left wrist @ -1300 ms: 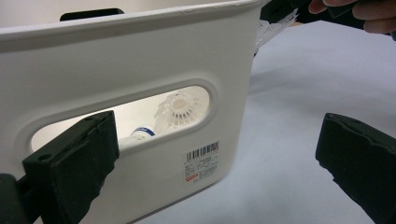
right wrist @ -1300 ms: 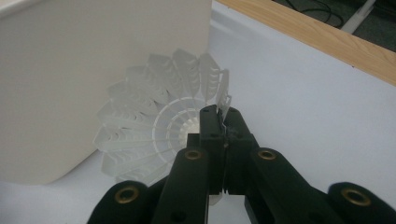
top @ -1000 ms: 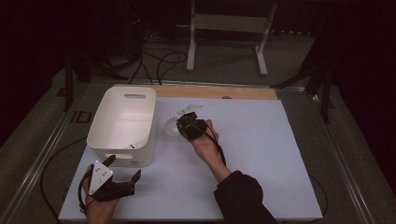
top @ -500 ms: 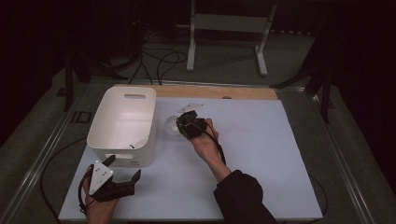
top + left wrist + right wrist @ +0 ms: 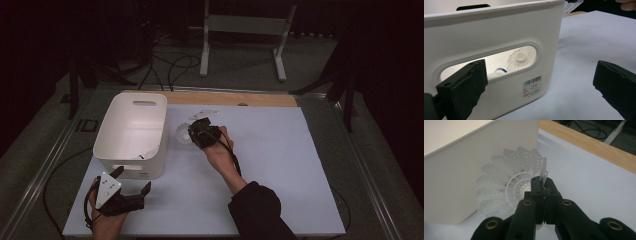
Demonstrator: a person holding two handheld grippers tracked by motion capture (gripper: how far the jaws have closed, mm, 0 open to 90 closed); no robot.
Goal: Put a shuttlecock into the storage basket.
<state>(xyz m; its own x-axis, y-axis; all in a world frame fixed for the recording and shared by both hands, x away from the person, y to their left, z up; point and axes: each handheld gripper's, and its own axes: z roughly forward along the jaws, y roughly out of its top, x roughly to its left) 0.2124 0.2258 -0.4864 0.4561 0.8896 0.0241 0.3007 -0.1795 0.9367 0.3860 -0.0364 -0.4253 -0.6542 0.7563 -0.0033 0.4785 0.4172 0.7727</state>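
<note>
Shuttlecock (image 5: 509, 185) work looks partly done: one white plastic shuttlecock already lies inside the white bin (image 5: 131, 134), and you can see it (image 5: 520, 58) through the bin's handle slot in the left gripper view, its blue-banded cork end toward the slot. A second shuttlecock is in your right tool (image 5: 198, 134), whose jaws are pinched together on the edge of its feathered skirt. You hold it just outside the bin's right wall, low over the surface (image 5: 280, 165) and not yet above the rim.

What seems left is to raise this one over the wall and let it go inside the bin.

Your left tool (image 5: 131, 181) rests just in front of the bin's near wall with its jaws spread wide and nothing between them, pointed at the handle slot and the barcode label (image 5: 532, 86) below it.

The bin's right wall stands directly between the held shuttlecock and the inside, so it is the thing to clear. A small pale, flat piece (image 5: 202, 114) lies on the surface just beyond the right tool, near the bin's far right corner; what it is cannot be made out. A wooden strip (image 5: 230, 98) borders the surface behind the bin.
</note>
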